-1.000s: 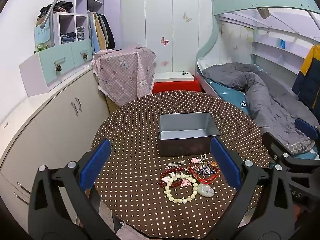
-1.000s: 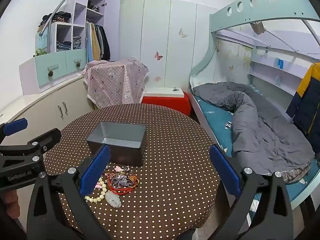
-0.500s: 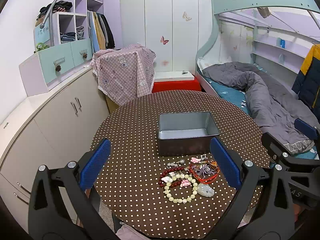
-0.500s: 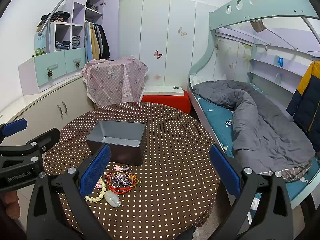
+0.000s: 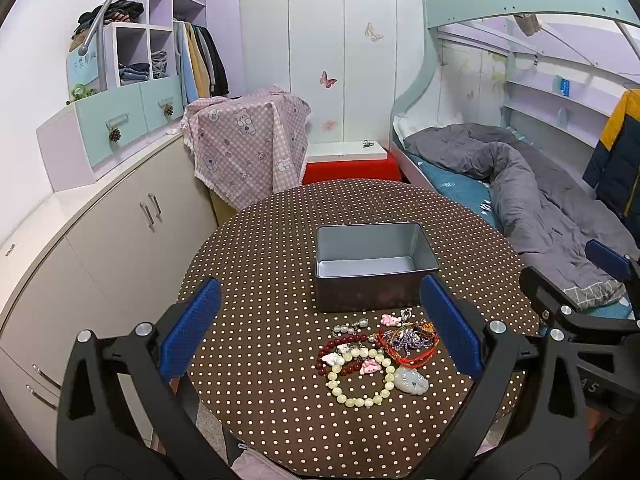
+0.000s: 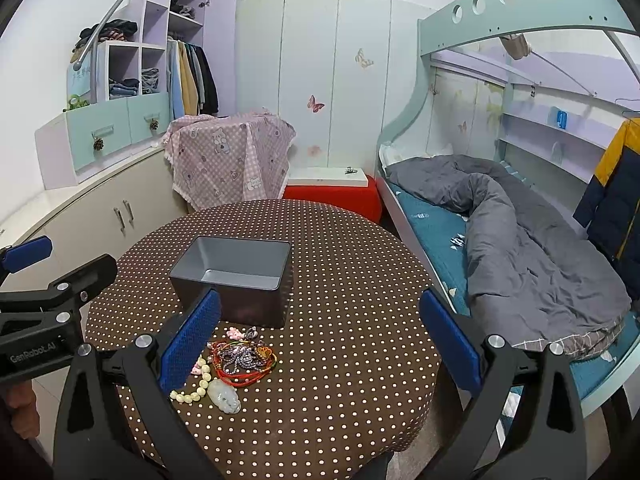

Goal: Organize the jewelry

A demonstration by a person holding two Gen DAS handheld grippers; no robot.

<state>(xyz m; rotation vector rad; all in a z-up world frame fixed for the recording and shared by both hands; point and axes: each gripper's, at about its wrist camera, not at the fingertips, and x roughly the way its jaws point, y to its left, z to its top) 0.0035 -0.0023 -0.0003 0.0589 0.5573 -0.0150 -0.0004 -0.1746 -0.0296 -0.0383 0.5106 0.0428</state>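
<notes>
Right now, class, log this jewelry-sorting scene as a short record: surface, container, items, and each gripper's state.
surface: round table with brown polka-dot cloth
container: grey metal tin, open, nothing visible inside
items: jewelry pile on the cloth in front of the tin: pale bead bracelet, dark red bead bracelet, red and purple cords, pale stone pendant
left gripper: open, holding nothing
right gripper: open, holding nothing

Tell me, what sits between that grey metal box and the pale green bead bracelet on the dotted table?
In the left wrist view, the grey box and bead bracelet are separated by small pink charms, clear beads and a dark red bead string.
</notes>
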